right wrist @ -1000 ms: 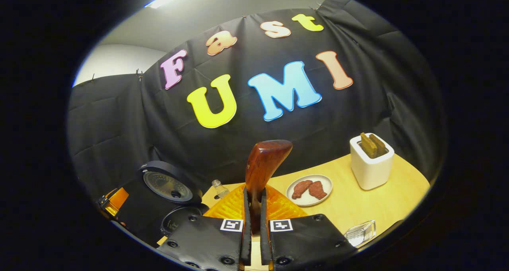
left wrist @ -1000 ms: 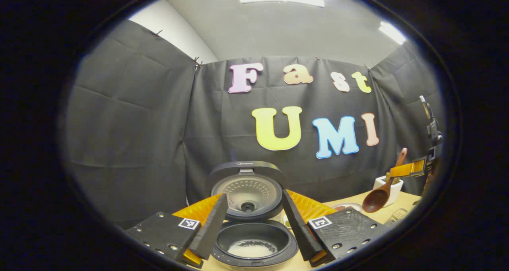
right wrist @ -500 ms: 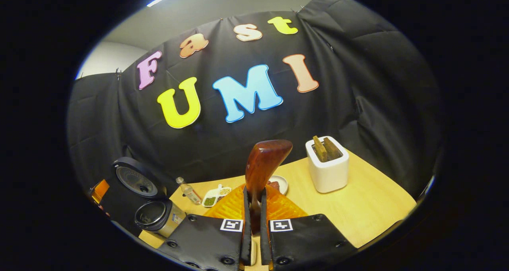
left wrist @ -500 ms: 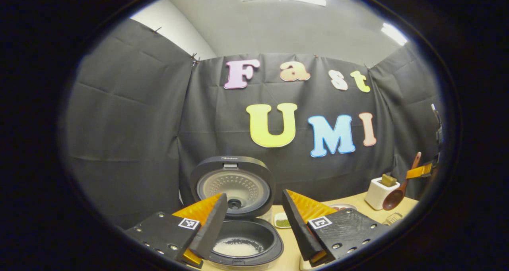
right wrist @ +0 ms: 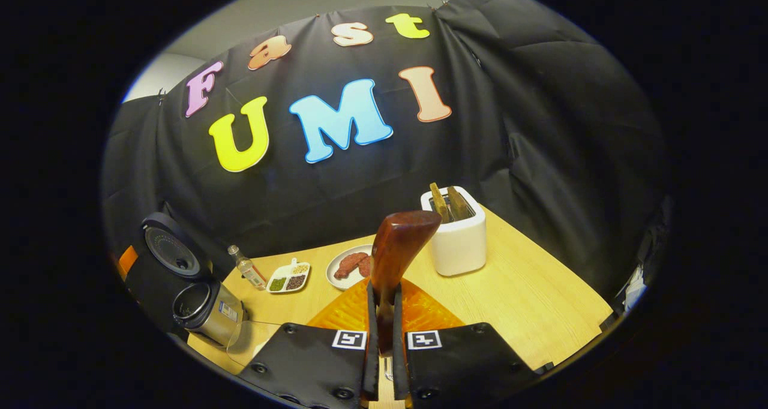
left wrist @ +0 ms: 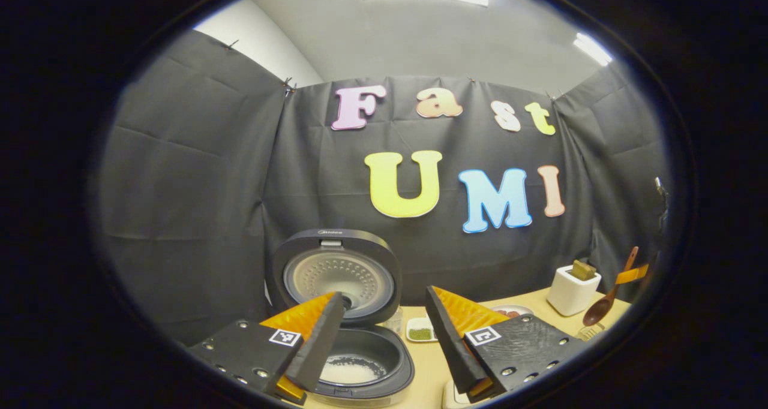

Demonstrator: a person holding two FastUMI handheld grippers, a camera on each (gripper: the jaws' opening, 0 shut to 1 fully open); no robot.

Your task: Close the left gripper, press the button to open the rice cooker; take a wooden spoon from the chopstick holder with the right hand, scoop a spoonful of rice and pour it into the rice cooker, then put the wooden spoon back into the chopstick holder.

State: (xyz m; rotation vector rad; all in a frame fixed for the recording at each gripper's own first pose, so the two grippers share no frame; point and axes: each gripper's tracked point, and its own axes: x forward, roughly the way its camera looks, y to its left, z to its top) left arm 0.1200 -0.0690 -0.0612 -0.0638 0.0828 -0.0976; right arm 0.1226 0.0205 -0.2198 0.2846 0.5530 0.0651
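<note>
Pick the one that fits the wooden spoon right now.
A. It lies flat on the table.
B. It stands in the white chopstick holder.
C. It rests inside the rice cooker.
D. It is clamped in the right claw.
D: in the right gripper view the right claw has both fingers pressed on the wooden spoon.

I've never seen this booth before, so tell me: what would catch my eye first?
The rice cooker at the table's left, lid up, with white rice in its pot. Next, the wooden spoon clamped upright in the right gripper, with the white chopstick holder on the table behind it.
</note>
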